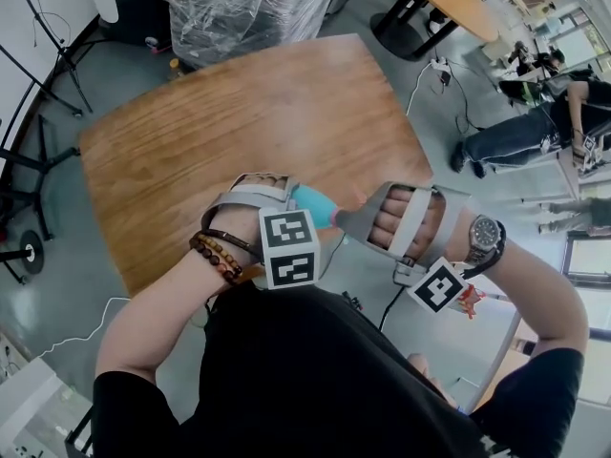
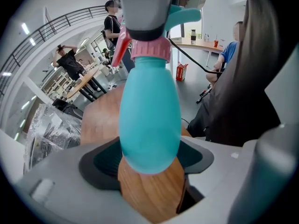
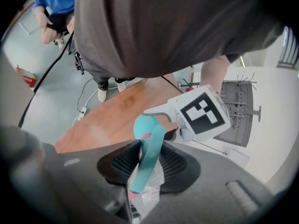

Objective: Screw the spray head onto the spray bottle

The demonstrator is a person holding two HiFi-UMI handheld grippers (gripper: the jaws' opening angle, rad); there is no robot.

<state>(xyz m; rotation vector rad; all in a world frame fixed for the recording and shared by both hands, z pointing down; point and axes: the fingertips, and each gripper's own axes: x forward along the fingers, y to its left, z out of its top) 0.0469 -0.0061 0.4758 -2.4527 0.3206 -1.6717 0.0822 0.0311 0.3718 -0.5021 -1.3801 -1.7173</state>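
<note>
I have the spray bottle (image 2: 149,120) up off the bench (image 1: 248,132), held in the air over its near edge, close to my chest. It spans the gap between my two tools.

The left gripper (image 1: 286,198) has its fingers clamped on the rounded bottom end of the teal body, one pad against either side. In the left gripper view the bottle's long axis runs straight up and away from those fingers. Its base is nearest the camera and its neck is at the far end. From the head view the bottle lies roughly level across me, base toward my left and neck toward my right.

A pink collar (image 2: 149,50) rings the neck, and the spray head (image 3: 148,155) sits on top of it. I cannot tell how far it is threaded down.

The right gripper (image 1: 348,222) meets the bottle from the opposite side, fingers closed on the spray head. In the right gripper view the teal trigger hangs between the two ribbed pads, with the bottle's body beyond it and the left tool's marker cube (image 3: 203,111) just past that.
</note>
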